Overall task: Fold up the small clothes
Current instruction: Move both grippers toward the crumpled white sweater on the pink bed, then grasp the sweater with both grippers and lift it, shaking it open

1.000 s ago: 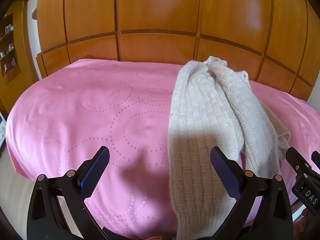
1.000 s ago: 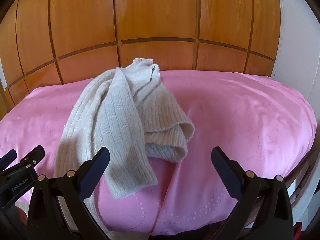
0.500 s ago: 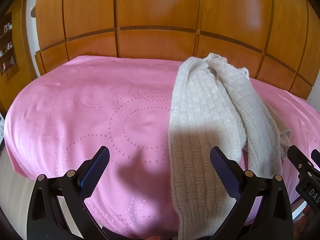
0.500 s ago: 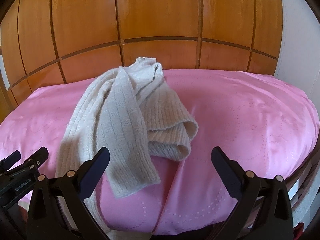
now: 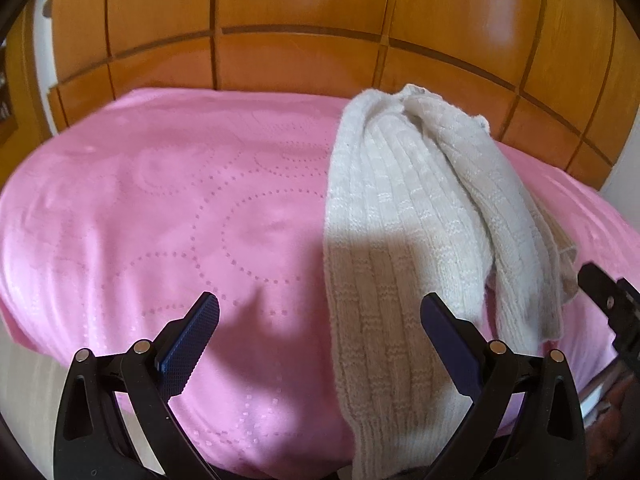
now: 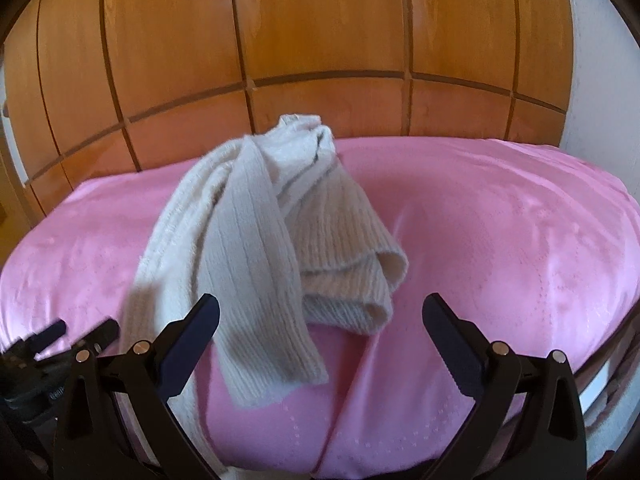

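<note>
A cream ribbed knit garment (image 5: 408,216) lies bunched on the pink bedspread (image 5: 160,208), one long part running down over the near edge. It also shows in the right wrist view (image 6: 256,248), with a rolled fold at its right side. My left gripper (image 5: 320,312) is open and empty, above the near part of the bed, its right finger over the knit. My right gripper (image 6: 320,312) is open and empty, just in front of the garment's lower end. Each gripper shows at the edge of the other's view.
A wooden panelled headboard (image 6: 320,60) rises behind the bed. A white wall (image 6: 600,80) stands at the right. The bed's near edge (image 6: 440,440) drops off just under the grippers. Wooden furniture (image 5: 16,80) stands at the far left.
Both grippers have moved slightly forward toward the bed and the garment looks nearer. The garment has not moved. Both grippers stay open.
</note>
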The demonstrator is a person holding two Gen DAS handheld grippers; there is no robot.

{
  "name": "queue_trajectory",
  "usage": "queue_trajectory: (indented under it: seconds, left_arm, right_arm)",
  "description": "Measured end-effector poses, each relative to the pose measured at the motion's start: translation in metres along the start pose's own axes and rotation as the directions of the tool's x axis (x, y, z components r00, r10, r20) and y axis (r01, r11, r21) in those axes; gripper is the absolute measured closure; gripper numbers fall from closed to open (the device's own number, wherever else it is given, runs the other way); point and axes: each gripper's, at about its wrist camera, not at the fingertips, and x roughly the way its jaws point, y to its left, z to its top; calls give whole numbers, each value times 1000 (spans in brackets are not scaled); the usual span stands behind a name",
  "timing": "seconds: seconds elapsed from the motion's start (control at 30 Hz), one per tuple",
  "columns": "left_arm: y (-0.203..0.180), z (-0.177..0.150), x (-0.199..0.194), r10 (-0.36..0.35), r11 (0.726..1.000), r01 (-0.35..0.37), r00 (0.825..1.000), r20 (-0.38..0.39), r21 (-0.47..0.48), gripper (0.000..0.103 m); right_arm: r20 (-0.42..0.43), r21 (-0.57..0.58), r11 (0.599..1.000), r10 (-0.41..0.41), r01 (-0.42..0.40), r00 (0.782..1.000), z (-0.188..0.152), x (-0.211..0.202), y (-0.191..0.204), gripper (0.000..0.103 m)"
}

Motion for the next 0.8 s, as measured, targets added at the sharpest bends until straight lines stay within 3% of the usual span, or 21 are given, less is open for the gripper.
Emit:
queue_trajectory:
  seconds: [0.07,0.17,0.3,0.37,0.4,0.43,0.47,0.5,0.53,0.57,0.6,0.7,0.8]
  left_arm:
    - [4,1,2,-73,997,73,997,-14,-18,5]
    - [12,1,9,-173,983,169,983,-54,-65,24]
    - [19,-2,27,-272,956,253,954,-127,-147,30]
    - [19,-3,36,-318,940,289,935,-157,-182,32]
    - [18,-4,38,-323,938,294,933,-160,-181,32]
    - [15,-4,41,-318,942,291,934,-163,-167,32]
    - [11,-3,42,-311,946,288,936,-163,-151,40]
    - [9,-2,44,-312,947,290,935,-167,-141,58]
    - [7,-1,46,-320,944,299,930,-178,-139,69]
    - [6,0,48,-326,942,301,927,-188,-146,85]
    - [7,1,51,-349,933,319,916,-197,-169,94]
    - [14,9,48,-366,924,334,914,-176,-187,98]
    - [25,27,39,-348,929,324,929,-127,-176,98]
  right_arm:
    - [7,14,999,30,-30,1000,8,5,-1,5]
    - [-5,9,998,70,-70,998,23,19,1,18]
    - [-68,-44,992,112,-115,991,36,54,15,27]
    - [-144,-53,985,154,-163,978,39,79,23,44]
    - [-165,-55,983,163,-174,973,39,86,26,52]
    - [-202,-50,979,185,-199,962,39,94,29,67]
    - [-231,-52,971,215,-233,949,39,98,33,77]
    - [-256,-34,965,243,-260,935,37,96,30,81]
    - [-246,-67,961,244,-267,938,39,90,33,89]
    - [-232,-103,960,233,-262,944,42,83,32,96]
    - [-216,-129,959,219,-250,952,42,78,31,96]
    - [-97,-232,965,103,-123,990,57,59,16,97]
    - [1,-240,970,-28,27,1000,76,48,-20,97]
